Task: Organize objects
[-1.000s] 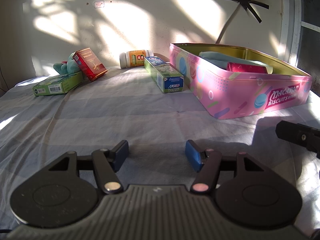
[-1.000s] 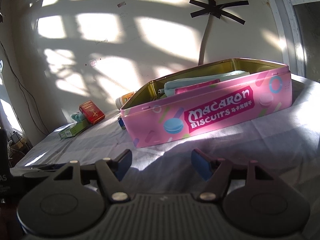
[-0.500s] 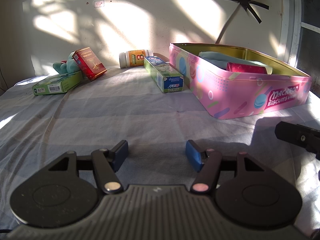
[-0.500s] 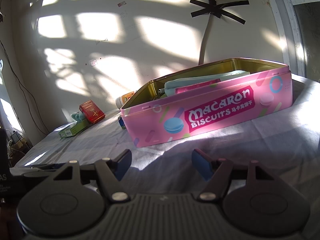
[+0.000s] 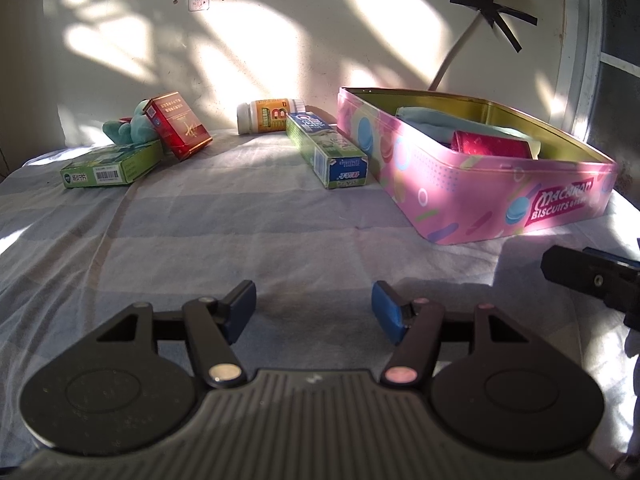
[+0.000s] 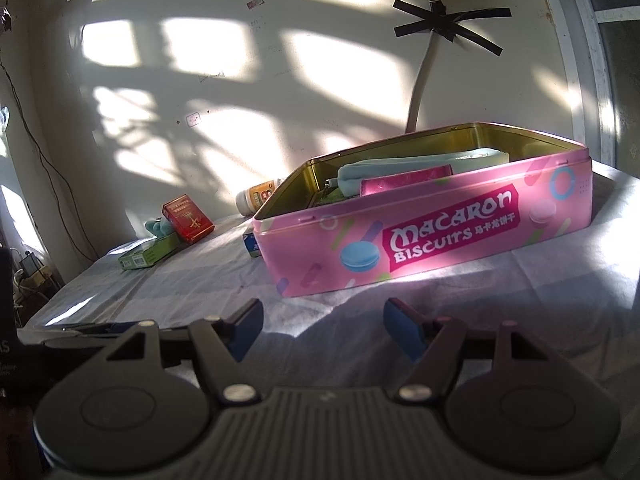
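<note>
A cloth-covered desk (image 5: pixel 240 232) is seen against a sunlit wall. At 2 o'clock in the left wrist view a pink biscuit tin (image 5: pixel 472 184) stands lidless, with a pale blue pouch (image 5: pixel 440 124) and a red packet (image 5: pixel 492 146) inside. A blue-green carton (image 5: pixel 326 150) lies just beside its left wall, a bottle (image 5: pixel 268 116) behind. At 10 o'clock a green box (image 5: pixel 108 168), red box (image 5: pixel 178 126) and teal plush (image 5: pixel 124 128) are clustered. The left gripper (image 5: pixel 314 308) and right gripper (image 6: pixel 322 328) are held apart, empty, nothing blocking them.
</note>
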A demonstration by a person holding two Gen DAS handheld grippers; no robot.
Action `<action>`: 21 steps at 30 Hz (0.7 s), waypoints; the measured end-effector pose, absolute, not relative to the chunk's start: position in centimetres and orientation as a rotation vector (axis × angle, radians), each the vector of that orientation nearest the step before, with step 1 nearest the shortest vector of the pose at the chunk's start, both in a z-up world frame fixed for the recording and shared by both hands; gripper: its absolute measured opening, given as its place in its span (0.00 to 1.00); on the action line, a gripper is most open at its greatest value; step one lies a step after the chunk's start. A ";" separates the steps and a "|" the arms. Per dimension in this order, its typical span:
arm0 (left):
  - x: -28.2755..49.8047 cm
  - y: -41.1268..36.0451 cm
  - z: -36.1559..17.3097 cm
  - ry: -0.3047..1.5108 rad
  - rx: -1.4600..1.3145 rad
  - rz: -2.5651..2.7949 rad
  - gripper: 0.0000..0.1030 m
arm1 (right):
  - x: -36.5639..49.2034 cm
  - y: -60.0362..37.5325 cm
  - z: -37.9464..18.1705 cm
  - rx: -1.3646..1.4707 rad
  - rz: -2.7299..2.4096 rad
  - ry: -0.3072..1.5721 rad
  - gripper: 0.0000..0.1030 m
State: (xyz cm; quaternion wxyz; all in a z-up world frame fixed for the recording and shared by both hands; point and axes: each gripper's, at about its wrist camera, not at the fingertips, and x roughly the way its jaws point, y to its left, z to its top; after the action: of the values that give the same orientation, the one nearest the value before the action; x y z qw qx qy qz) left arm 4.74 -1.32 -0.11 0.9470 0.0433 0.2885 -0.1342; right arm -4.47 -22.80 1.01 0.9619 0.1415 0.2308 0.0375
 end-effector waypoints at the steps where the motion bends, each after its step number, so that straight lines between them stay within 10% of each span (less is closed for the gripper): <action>1: 4.9 -0.8 0.3 0.576 0.086 -0.265 0.64 | -4.4 -22.3 1.4 0.271 0.091 0.462 0.67; 21: 12.3 16.6 0.8 0.552 -0.189 0.160 0.67 | 12.4 -3.6 4.3 -0.003 0.466 0.528 0.66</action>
State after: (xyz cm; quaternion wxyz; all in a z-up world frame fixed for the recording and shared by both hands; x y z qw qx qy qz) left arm 12.26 16.64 0.79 0.9546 -0.0928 0.2719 0.0788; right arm 12.35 -3.62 4.29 0.9387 -0.0013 0.2584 0.2283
